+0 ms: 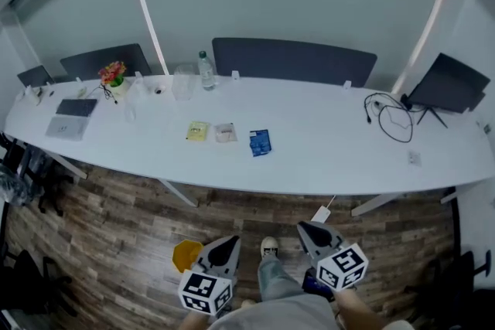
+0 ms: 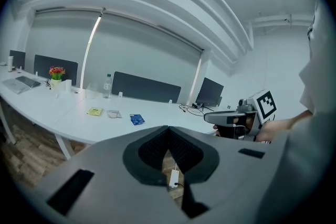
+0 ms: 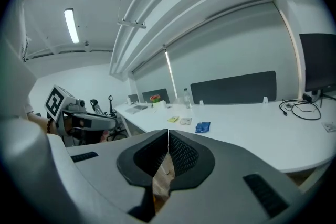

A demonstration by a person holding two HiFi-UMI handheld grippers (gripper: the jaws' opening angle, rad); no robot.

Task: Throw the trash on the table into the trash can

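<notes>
**Both hand-held grippers closed and empty, trash on the desk**

The left hand-held gripper [image 2: 168, 128] has its jaws together at the tips with nothing between them. The right hand-held gripper [image 3: 167, 132] is the same, jaws pressed together and empty. Both are held short of the desk's near edge, well apart from the trash.

Only the head view shows the floor. There a yellow trash can [image 1: 186, 253] stands on the wood planks just beside the left hand-held gripper and partly hidden by it, with the person's leg and one shoe [image 1: 268, 246] between the two tools. Each gripper view shows what the head view cannot: the other tool from the side, gripped in a hand, its marker cube upright.

On the white desk [image 1: 332, 158] lie three pieces of trash in a short row, about midway between the near and far edges and left of centre. They are one yellow packet [image 1: 197, 130], one clear packet [image 1: 225, 133] and one blue packet [image 1: 260, 142], close together but not touching.

Along the far edge stand one water bottle [image 1: 206, 71] and one pot of flowers [image 1: 113, 74]. One monitor [image 1: 448, 85] sits at the right end, with one looped black cable [image 1: 390, 118] beside it.
</notes>
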